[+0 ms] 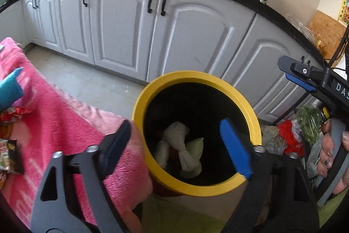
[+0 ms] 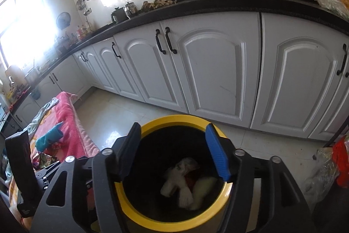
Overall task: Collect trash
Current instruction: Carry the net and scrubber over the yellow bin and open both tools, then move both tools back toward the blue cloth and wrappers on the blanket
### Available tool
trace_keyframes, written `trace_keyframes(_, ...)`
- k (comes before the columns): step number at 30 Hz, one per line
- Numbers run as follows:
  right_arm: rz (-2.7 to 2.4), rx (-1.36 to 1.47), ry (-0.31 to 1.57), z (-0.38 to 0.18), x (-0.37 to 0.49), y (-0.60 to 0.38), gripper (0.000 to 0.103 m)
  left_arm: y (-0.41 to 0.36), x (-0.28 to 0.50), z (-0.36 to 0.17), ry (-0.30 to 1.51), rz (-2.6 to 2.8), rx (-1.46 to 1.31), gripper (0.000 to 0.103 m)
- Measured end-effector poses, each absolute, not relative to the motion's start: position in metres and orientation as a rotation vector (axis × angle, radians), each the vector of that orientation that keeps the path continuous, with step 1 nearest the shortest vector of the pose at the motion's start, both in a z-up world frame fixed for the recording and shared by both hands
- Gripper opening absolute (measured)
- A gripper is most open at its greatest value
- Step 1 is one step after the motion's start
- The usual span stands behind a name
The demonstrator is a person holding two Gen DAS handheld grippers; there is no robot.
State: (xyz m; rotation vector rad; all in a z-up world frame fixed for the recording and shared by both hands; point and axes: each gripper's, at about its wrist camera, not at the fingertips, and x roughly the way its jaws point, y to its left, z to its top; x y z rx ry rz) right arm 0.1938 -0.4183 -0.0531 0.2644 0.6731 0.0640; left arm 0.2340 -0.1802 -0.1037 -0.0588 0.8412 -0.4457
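Grippers tilt down over the bin (image 1: 139, 106): left gripper (image 1: 174, 141) and right gripper (image 2: 172, 152) both spread, nothing between them.

fluffy pink cloth blanket (image 1: 65, 123); smooth matt plastic bin (image 1: 139, 106); glossy floor tiles (image 2: 122, 115).

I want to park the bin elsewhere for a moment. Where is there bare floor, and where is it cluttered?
Bare tile floor runs between the white cabinets and the yellow-rimmed bin, bordered by the pink blanket. It is crowded at the bags beside the bin, and wrappers litter the blanket.
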Motion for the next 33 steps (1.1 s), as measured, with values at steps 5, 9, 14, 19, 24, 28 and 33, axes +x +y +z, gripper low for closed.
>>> trace_keyframes(5, 0.070, 0.260, 0.649, -0.046, 0.189, -0.412, 0.075, -0.168, 0.228, -0.091, 0.802, -0.413, -0.067, 0.092)
trace_keyframes(9, 0.077, 0.251, 0.634, -0.040, 0.186, -0.407, 0.082, -0.157, 0.226, -0.082, 0.789, -0.388, -0.083, 0.092)
trace_keyframes(14, 0.091, 0.235, 0.619, -0.032, 0.182, -0.396, 0.087, -0.144, 0.221, -0.074, 0.770, -0.364, -0.098, 0.092)
trace_keyframes(19, 0.111, 0.215, 0.607, -0.026, 0.177, -0.385, 0.089, -0.132, 0.215, -0.066, 0.752, -0.345, -0.112, 0.092)
trace_keyframes(24, 0.142, 0.190, 0.601, -0.021, 0.172, -0.371, 0.090, -0.116, 0.208, -0.057, 0.726, -0.322, -0.136, 0.092)
trace_keyframes(28, 0.176, 0.164, 0.596, -0.017, 0.167, -0.354, 0.092, -0.101, 0.202, -0.050, 0.709, -0.299, -0.154, 0.092)
trace_keyframes(33, 0.216, 0.122, 0.586, -0.010, 0.162, -0.332, 0.092, -0.084, 0.194, -0.045, 0.694, -0.265, -0.178, 0.092)
